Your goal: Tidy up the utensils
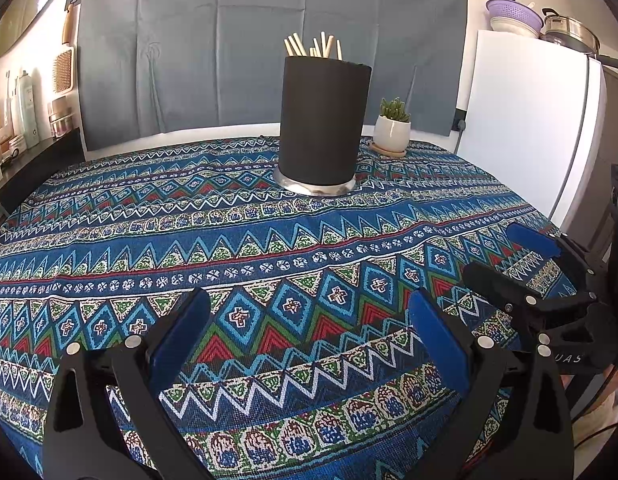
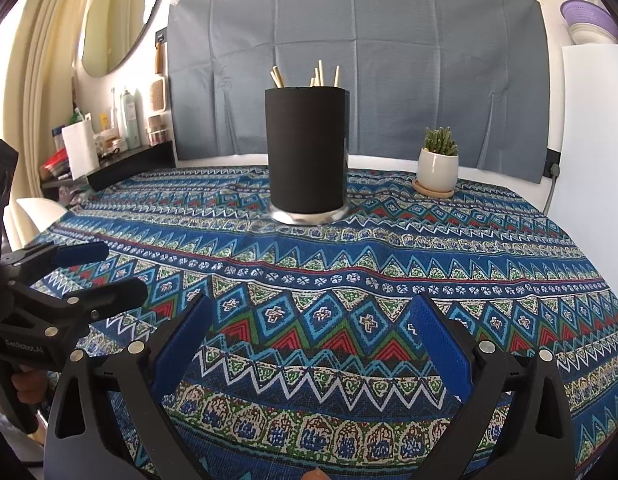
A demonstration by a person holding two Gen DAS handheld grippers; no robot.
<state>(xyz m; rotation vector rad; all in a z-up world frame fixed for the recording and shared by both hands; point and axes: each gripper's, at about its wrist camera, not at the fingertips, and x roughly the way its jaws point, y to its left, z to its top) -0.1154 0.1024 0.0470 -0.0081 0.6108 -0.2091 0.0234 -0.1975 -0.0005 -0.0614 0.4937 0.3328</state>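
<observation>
A tall black utensil holder (image 1: 323, 120) (image 2: 306, 148) on a silver base stands upright at the far middle of the patterned tablecloth (image 1: 269, 240) (image 2: 389, 248). Several wooden chopsticks (image 1: 313, 45) (image 2: 317, 75) poke out of its top. My left gripper (image 1: 309, 312) hovers open over the cloth's near edge, nothing between its blue pads; the right wrist view shows it at the left (image 2: 109, 272). My right gripper (image 2: 311, 316) is open too and holds nothing; in the left wrist view it appears at the right (image 1: 509, 252). Both are well short of the holder.
A small cactus in a white pot (image 1: 392, 130) (image 2: 437, 168) sits on a wooden saucer right of the holder. A white fridge (image 1: 525, 120) stands at the table's right, with a purple colander (image 1: 513, 12) and a pot on top. A cluttered shelf (image 2: 109, 140) runs along the left wall.
</observation>
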